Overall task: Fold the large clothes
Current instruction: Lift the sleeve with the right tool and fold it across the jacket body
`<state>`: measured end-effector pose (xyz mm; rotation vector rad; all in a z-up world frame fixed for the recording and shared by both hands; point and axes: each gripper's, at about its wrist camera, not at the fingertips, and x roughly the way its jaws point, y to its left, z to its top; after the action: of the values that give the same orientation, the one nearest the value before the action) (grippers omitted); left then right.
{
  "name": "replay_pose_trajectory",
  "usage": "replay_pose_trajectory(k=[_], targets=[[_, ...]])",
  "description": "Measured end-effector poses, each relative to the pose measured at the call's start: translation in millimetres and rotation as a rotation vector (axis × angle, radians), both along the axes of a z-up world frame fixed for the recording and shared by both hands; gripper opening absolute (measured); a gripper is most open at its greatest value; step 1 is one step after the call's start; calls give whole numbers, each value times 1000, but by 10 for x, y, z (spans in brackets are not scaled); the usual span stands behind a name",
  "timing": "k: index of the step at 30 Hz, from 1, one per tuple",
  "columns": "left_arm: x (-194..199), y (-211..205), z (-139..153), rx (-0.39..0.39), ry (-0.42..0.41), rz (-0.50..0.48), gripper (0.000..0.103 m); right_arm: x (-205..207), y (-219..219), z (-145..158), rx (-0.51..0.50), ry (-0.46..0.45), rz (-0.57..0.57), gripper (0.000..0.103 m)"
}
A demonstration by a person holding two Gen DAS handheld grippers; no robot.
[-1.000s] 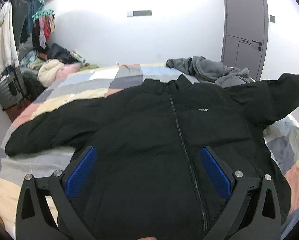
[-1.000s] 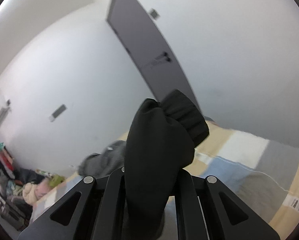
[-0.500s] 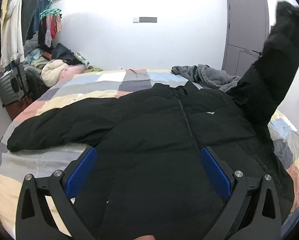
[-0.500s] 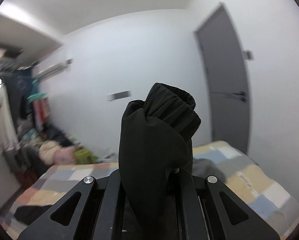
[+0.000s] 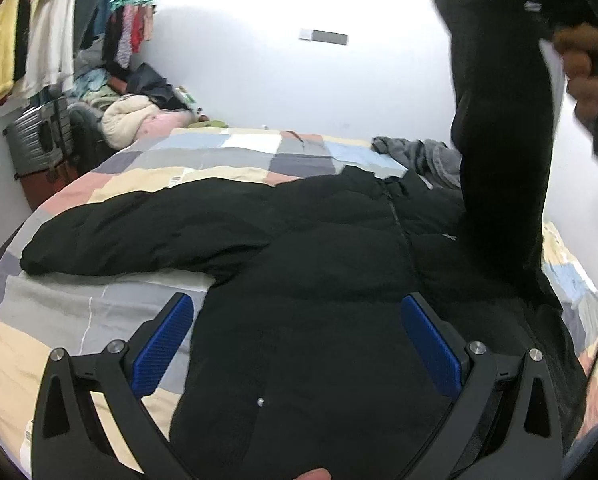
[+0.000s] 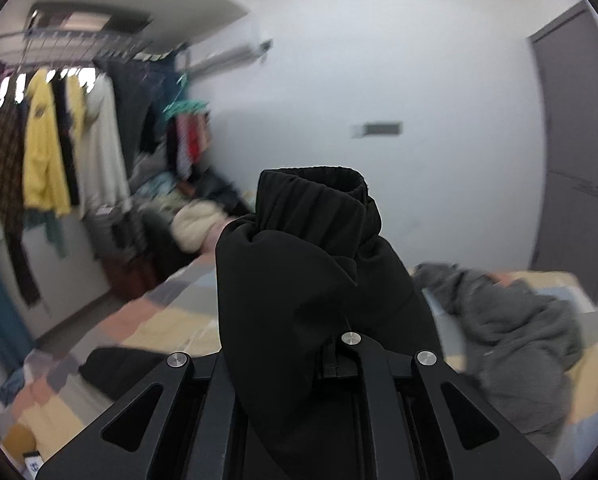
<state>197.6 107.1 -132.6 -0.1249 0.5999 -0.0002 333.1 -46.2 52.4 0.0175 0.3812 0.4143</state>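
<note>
A large black zip jacket [image 5: 319,280] lies face up on the patchwork bed [image 5: 99,312]. Its one sleeve [image 5: 139,232] lies stretched out to the left. My left gripper [image 5: 295,320] is open and empty, hovering over the jacket's lower front, blue pads [image 5: 163,336] wide apart. My right gripper [image 6: 295,344] is shut on the other sleeve [image 6: 311,264] near its elastic cuff [image 6: 319,188]. In the left wrist view that sleeve [image 5: 499,152] stands lifted high above the jacket's right shoulder, held up by the hand at top right.
A crumpled grey garment [image 6: 511,328] lies at the bed's far right, also in the left wrist view [image 5: 427,156]. A clothes rack [image 6: 59,128], a suitcase [image 5: 39,140] and a clothes pile [image 5: 139,112] stand to the left. A grey door [image 6: 571,168] is on the right.
My right gripper has raised the sleeve higher and swung it leftward over the jacket; its view turned from the door toward the clothes rack. My left gripper shifted slightly, still open.
</note>
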Motion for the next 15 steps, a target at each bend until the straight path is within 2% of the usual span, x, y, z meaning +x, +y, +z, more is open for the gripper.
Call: replay_pose_trajectory(k=[7,10,15], targets=[[114,201,-184,-33,44,40,103,403,519,-802,-22,172,94,10],[184,300,-258,-56,62,71,103,536,601,-1251,-37,242,140,10],[331,351,-424,-55,113,110,103,784,726,-1724,-46,340,186,10]])
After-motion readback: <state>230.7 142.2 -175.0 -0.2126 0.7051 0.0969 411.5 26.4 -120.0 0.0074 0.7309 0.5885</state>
